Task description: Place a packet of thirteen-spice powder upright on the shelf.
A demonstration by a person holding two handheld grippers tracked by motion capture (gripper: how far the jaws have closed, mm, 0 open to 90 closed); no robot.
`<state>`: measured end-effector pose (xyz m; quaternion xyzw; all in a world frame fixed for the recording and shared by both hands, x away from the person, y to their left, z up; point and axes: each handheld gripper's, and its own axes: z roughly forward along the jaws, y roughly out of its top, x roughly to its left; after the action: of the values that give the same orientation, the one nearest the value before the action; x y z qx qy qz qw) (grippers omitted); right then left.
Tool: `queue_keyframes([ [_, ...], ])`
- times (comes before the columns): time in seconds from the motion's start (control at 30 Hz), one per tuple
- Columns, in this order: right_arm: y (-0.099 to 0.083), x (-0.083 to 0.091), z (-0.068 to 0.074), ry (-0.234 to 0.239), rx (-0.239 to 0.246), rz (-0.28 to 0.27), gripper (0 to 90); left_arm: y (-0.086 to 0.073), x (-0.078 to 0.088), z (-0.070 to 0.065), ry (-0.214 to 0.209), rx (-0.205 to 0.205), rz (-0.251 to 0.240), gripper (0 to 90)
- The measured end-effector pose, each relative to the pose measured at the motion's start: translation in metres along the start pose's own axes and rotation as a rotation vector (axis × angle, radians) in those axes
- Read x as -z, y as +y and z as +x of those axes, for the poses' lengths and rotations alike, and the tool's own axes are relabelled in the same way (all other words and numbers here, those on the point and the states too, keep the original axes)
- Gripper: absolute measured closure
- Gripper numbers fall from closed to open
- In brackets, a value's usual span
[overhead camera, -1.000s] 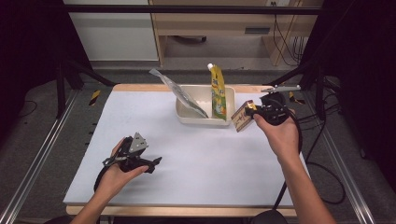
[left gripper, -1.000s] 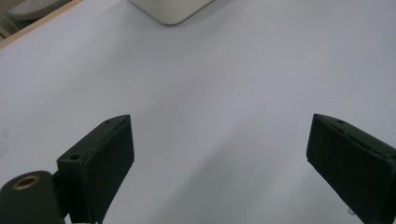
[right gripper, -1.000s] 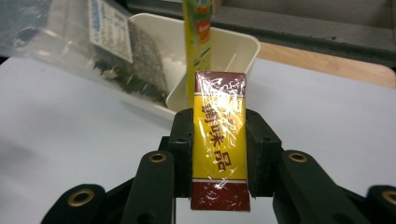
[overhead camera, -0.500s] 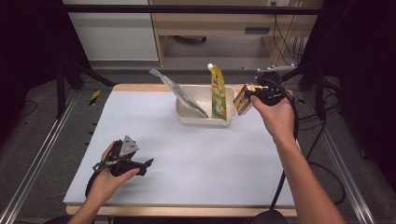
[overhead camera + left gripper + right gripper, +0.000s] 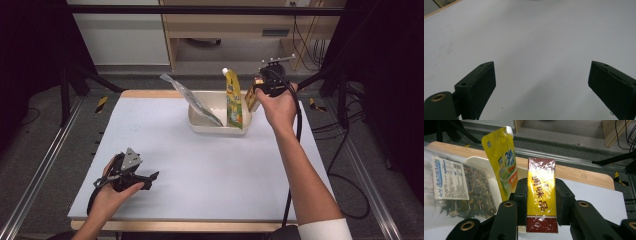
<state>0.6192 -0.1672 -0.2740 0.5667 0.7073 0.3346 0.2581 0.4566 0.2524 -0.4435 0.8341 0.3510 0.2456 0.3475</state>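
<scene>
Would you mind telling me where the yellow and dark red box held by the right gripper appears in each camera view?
High view: the box sits upper right of centre, at the right end of the white tub, in the right gripper.
Left gripper view: not in it; open jaws over the bare table.
Right gripper view: the box stands upright at centre, clamped between the jaws.
Shared landmark: the yellow pouch, just left of the box.

white table (image 5: 210, 165), wooden shelf (image 5: 235, 30), floor cables (image 5: 350, 165)

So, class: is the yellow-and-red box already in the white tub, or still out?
Out: the right hand-held gripper holds the box above the tub.
</scene>
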Motion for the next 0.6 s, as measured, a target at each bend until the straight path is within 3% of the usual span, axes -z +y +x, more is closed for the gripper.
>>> queue_keyframes([
  [0.6,0.002,-0.038,0.017,-0.030,-0.030,0.077,68.2,-0.002,-0.007,-0.004,-0.027,-0.006,0.029,7.8],
])
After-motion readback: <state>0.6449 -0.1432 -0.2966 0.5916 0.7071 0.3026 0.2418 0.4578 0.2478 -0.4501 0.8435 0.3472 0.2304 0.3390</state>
